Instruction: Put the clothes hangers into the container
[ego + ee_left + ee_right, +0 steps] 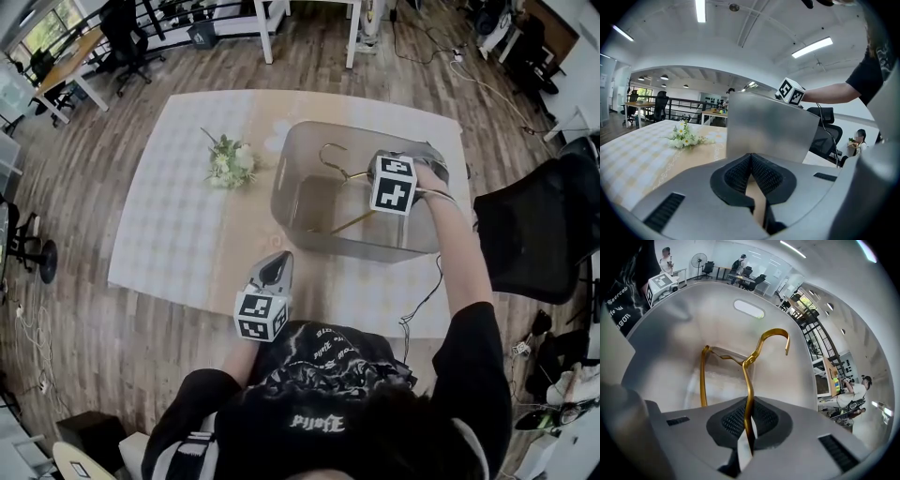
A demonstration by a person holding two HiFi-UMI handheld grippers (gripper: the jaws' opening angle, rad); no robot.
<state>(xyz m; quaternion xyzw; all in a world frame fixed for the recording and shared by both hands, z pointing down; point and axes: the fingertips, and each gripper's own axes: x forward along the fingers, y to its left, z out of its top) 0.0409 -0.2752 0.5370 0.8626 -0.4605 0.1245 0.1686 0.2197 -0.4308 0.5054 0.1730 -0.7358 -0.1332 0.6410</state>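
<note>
A gold metal hanger [748, 363] hangs inside the translucent grey container [792, 371], hook end away from me. My right gripper [749, 404] is shut on one arm of the hanger, just below the neck. From the head view, that right gripper [377, 180] reaches into the container [281, 183] from its right side, with the hanger [335, 165] tilted above the bottom. My left gripper [279, 261] rests low near the table's front edge, short of the container. It [751, 158] is shut with nothing between its pads and faces the container's wall [768, 129].
A small bunch of white flowers [231, 161] lies on the checked tablecloth [178, 216] left of the container. A black office chair [539, 230] stands to the right of the table. A cable [427, 291] trails off the front right edge.
</note>
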